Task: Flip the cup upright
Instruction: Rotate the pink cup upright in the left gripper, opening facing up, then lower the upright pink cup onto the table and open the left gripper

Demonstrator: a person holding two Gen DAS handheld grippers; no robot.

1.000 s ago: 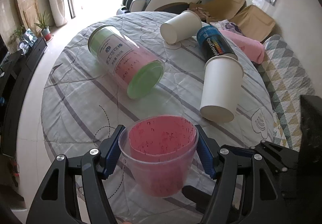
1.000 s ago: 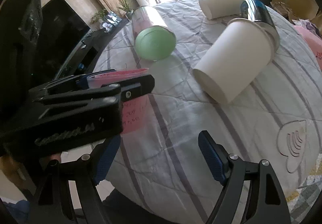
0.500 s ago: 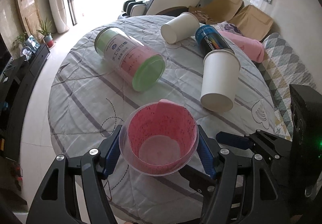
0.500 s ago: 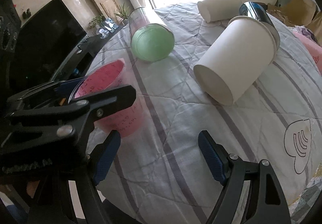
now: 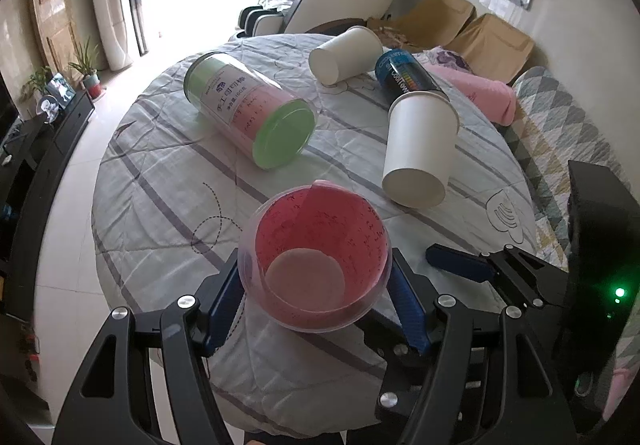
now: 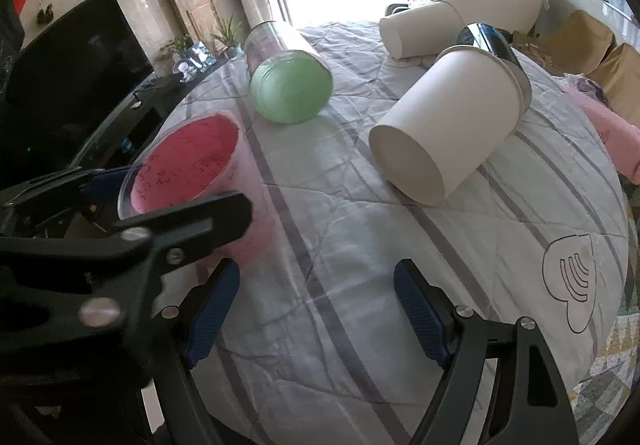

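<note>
- Left wrist view: the left gripper (image 5: 314, 285) pinches a clear plastic cup (image 5: 314, 265) lined with pink paper, its blue pads pressed on opposite sides of the wall just under the rim. The cup's mouth faces up and slightly toward the camera, and its pale round base shows inside. It sits over the near edge of a round table (image 5: 168, 181) covered in a grey striped cloth; whether its base touches the cloth cannot be told.
- Beyond the cup, a clear canister with a green lid (image 5: 250, 119) lies on its side. To the cup's far right lies a white paper cup (image 5: 420, 153), its rim against a dark blue can (image 5: 406, 75); a second paper cup (image 5: 344, 55) lies farther back.
- Right of the cup, the right gripper (image 5: 460, 269) shows as one blue-tipped finger reaching in.
- Right wrist view: the right gripper (image 6: 316, 309) is spread wide with nothing between its fingers, hovering above the cloth just right of the cup (image 6: 192, 173).
- Handling, as a judgement: the cup looks thin, light and smooth, so it may flex or slip. A gentle squeeze across the upper wall, as here, seems the safest hold.
</note>
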